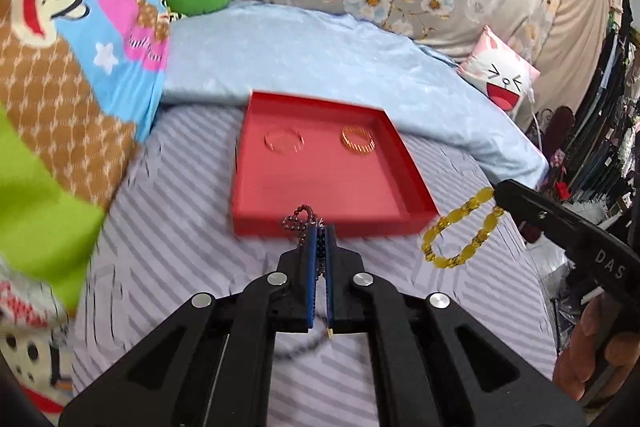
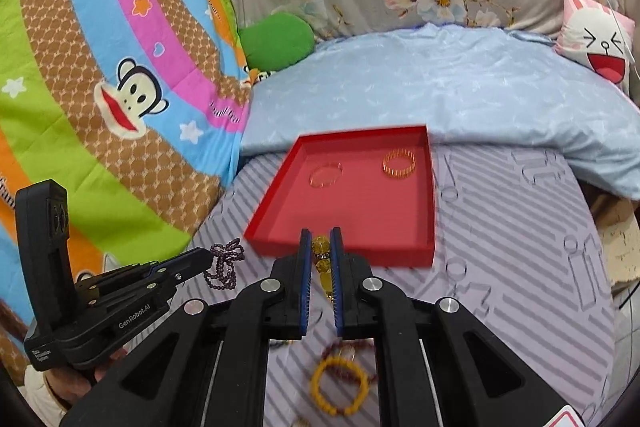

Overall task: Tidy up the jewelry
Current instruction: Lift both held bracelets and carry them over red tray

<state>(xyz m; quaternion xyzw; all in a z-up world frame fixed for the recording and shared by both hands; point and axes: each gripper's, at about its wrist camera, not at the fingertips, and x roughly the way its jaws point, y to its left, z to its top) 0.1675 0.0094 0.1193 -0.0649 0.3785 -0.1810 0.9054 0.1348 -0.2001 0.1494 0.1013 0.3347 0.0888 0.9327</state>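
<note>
Both my wrist cameras look forward along my claws, close above the bed, sharing the red tray [image 1: 256, 195] [image 2: 430, 187] just ahead.

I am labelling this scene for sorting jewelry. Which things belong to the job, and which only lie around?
Job:
square red tray
gold ribbed ring
clear ring
dark purple bead string, in left gripper
yellow bead bracelet, in right gripper

Around:
green plush cushion
pink rabbit pillow

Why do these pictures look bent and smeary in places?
Both views bulge like a fisheye, with dark round corners. Left wrist view: the shallow red tray and striped bedsheet smear with motion blur. Right wrist view: the yellow bead bracelet lying nearest the lens is out of focus.
</note>
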